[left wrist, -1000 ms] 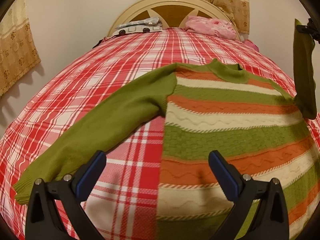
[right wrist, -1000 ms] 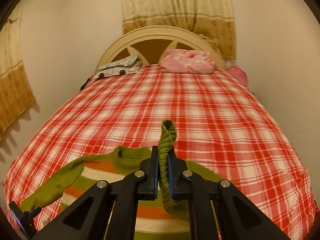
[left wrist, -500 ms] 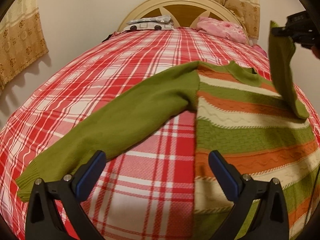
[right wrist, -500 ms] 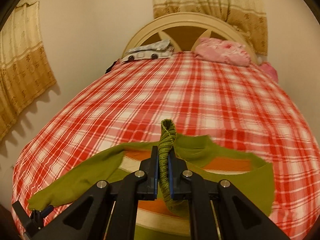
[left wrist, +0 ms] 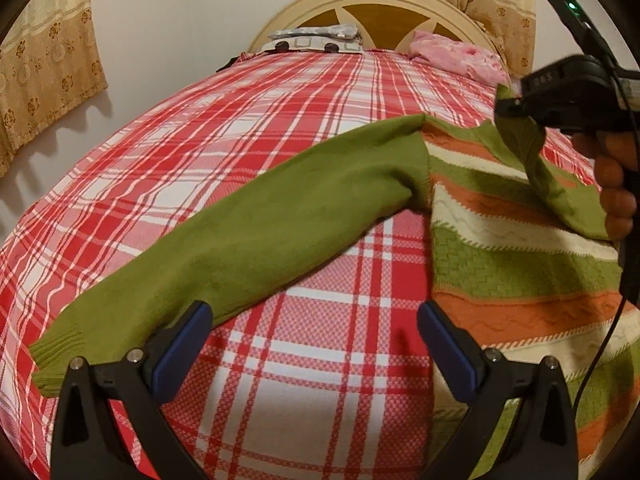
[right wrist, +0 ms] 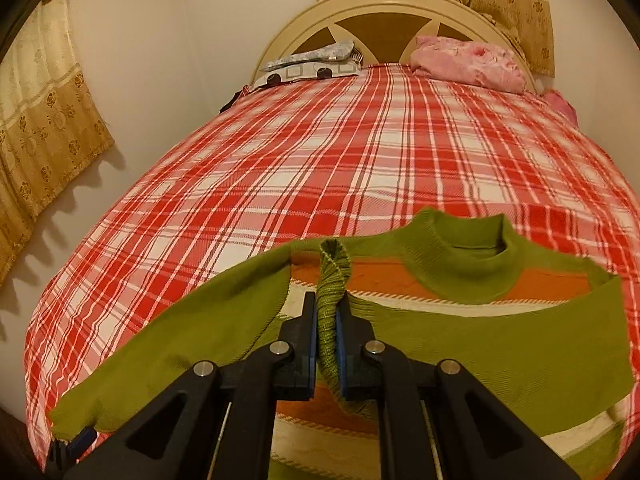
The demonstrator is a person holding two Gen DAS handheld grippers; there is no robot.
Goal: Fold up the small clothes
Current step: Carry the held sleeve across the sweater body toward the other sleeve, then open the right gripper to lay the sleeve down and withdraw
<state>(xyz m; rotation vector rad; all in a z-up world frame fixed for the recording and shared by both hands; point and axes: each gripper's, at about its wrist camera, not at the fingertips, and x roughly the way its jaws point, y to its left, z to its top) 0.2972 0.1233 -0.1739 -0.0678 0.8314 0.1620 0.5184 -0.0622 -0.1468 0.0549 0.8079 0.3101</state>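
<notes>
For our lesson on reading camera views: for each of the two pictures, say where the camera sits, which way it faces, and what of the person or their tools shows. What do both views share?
Left wrist: sits on the left claw, open, facing down the bed toward the headboard; the outstretched sleeve, the right claw and a hand show.
Right wrist: sits on the right claw, shut on the cuff, facing the headboard; the left claw's tip shows.
Shared: sweater, bed, pink pillow.
</notes>
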